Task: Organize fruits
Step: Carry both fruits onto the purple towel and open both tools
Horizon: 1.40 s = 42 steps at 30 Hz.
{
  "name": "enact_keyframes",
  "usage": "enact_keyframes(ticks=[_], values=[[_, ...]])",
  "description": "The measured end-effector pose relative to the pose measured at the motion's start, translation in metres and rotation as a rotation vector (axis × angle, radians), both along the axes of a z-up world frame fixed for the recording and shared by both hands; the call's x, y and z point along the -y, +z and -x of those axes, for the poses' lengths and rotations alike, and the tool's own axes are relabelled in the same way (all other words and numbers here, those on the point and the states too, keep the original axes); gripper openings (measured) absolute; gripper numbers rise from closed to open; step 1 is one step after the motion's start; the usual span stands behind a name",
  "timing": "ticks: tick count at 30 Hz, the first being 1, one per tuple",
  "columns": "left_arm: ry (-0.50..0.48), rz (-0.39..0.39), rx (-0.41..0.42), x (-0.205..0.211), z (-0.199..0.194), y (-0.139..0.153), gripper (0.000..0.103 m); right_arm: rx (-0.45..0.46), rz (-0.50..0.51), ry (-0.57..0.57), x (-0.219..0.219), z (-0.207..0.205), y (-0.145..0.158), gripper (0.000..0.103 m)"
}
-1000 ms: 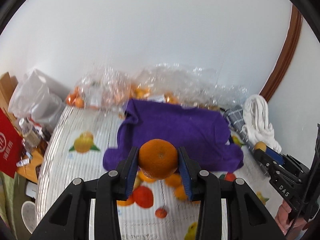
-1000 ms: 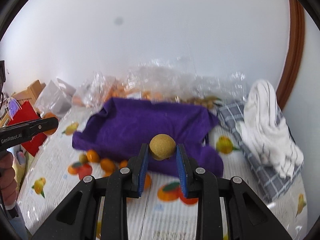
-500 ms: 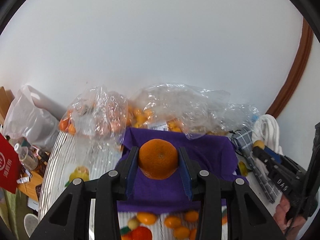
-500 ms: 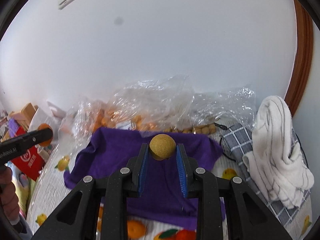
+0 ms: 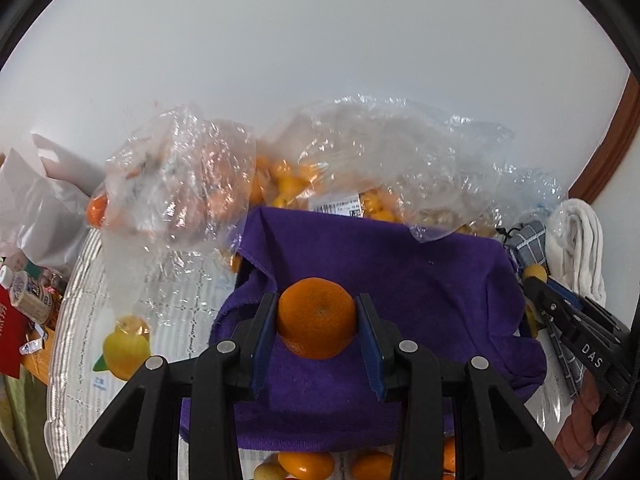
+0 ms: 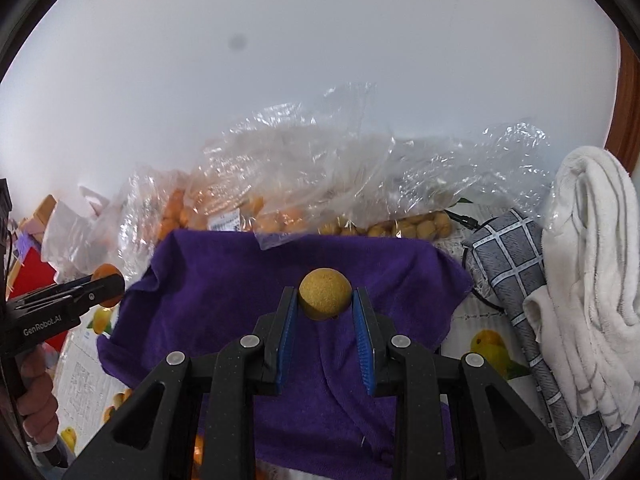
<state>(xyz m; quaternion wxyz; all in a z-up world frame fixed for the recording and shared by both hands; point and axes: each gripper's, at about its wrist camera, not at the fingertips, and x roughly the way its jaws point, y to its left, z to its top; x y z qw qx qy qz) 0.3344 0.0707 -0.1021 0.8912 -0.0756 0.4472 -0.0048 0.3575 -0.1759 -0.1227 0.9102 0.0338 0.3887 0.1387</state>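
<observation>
My left gripper [image 5: 317,312] is shut on an orange mandarin [image 5: 316,322], held above a purple towel [image 5: 400,280]. My right gripper [image 6: 325,296] is shut on a small round brownish-yellow fruit [image 6: 325,293] over the same purple towel [image 6: 224,296]. Clear plastic bags [image 5: 360,168] with several orange and yellow fruits lie behind the towel against the wall. In the right wrist view the bags [image 6: 304,184] hold orange fruits at left and tan ones [image 6: 412,226] at right. Loose mandarins [image 5: 306,464] lie near the towel's front edge.
A white towel [image 6: 592,280] and a grey checked cloth [image 6: 512,264] lie at the right. The tablecloth [image 5: 132,320] is printed with fruit pictures. Boxes, bottles and a red pack [image 5: 12,336] crowd the left edge. The other gripper [image 6: 64,300] shows at the left with a hand.
Both grippers have moved forward over the purple towel toward the plastic bags at the wall, each still holding its fruit. The bags now look larger and closer.
</observation>
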Motion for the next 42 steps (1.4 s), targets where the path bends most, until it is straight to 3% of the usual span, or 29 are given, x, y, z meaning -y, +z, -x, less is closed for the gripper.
enact_keyframes(ticks=[22, 35, 37, 42], values=[[0.0, -0.031, -0.146, 0.009, -0.024, -0.055, 0.037, -0.117, 0.118, 0.09, -0.017, -0.025, -0.048, 0.028], [-0.034, -0.05, -0.202, 0.025, -0.027, -0.073, 0.037, -0.164, 0.147, 0.095, -0.022, -0.029, -0.065, 0.028], [-0.038, -0.059, -0.205, 0.029, -0.027, -0.074, 0.037, -0.169, 0.152, 0.096, -0.022, -0.03, -0.065, 0.031], [-0.04, -0.061, -0.219, 0.033, -0.028, -0.077, 0.037, -0.161, 0.163, 0.096, -0.022, -0.028, -0.062, 0.055]])
